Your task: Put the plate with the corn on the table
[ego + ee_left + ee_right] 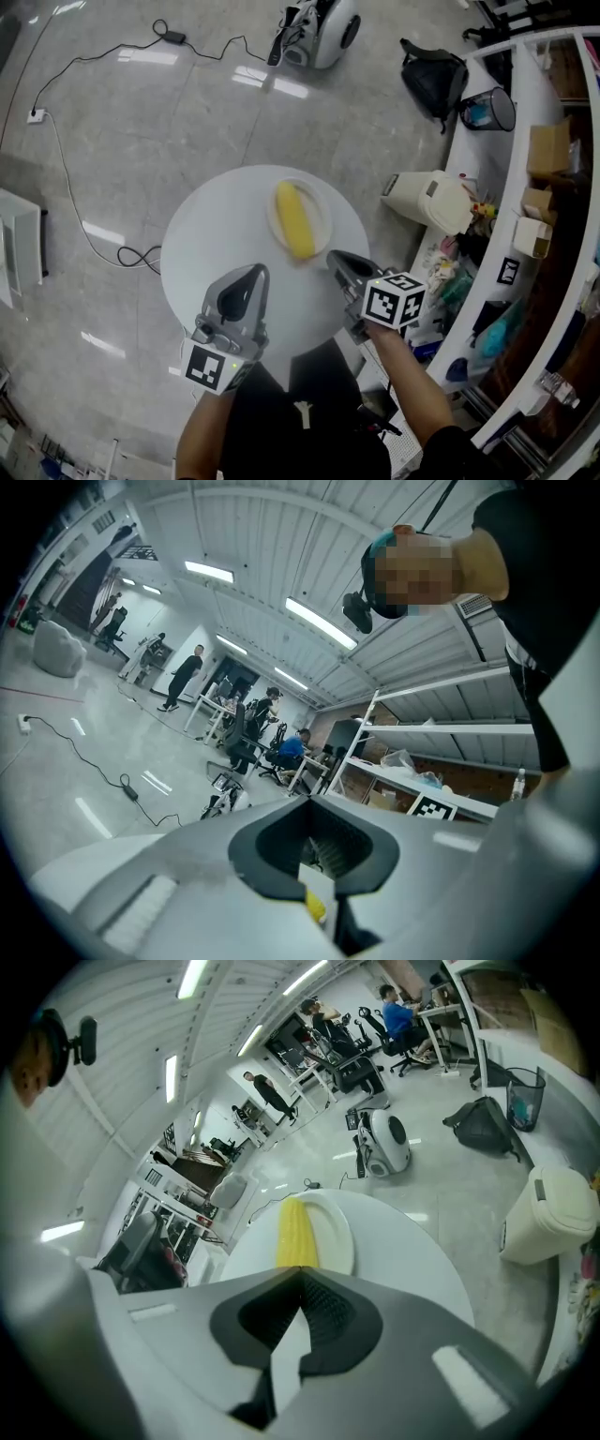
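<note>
Evidently the job looked done: the plate (320,208) with the corn (295,222) lay on the far right part of the round bench (211,246). Nearer, the left tool (257,271) and right tool (333,255) were both closed, holding nothing.

L gripper view, your L gripper (307,801): fingers (178,874) together, tips meeting, nothing clamped betw. them. Thru the slot below the tips there's a white sliver + a yellow bit (316,907); too small to ID. Cam looks out across a big hall. Black cable (89,758) w/ adapter trails over the floor (56,761). Standing person (178,679) at mid-left, seated person in blue (292,749) further back. Shelving rack (441,761) at rt w/ square marker tag (433,808). Ceiling strip light (319,622) overhead. Your torso (548,621) fills upper rt.
</note>
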A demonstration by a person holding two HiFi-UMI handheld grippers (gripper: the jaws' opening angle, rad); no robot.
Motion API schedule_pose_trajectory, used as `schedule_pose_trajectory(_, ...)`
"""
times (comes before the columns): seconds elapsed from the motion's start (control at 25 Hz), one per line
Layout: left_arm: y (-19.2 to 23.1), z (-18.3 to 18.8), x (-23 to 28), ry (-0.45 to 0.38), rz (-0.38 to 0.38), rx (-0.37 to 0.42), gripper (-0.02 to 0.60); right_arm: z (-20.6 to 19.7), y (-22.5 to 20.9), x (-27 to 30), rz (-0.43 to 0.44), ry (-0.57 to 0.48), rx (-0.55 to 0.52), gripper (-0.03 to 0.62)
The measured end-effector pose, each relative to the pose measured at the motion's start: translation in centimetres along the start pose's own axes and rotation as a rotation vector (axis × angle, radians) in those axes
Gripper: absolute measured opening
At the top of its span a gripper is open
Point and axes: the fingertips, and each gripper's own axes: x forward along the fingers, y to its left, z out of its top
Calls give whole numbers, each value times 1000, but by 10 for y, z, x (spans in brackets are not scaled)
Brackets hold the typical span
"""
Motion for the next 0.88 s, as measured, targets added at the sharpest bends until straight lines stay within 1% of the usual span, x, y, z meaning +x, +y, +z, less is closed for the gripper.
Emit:
schedule_pose_trajectory(0.32, -20, 31, -8, 15, -6, 15, 5, 3, 33, -14, -33, -31, -22, 9)
schedule_pose_trajectory(0.48, -30, 56, -14, 13, -13, 45, 5, 7, 53, -26, -47, -63, -30, 9)
schedule_pose_trajectory(0.64, -40, 81, -22, -1, -26, 69, 5, 10, 76, -41, -54, -109, -36, 9)
schedule_pose_trajectory(0.88, -59, 108, -44, -17, -45, 70, 5, 17, 112, -70, -74, -201, -50, 9)
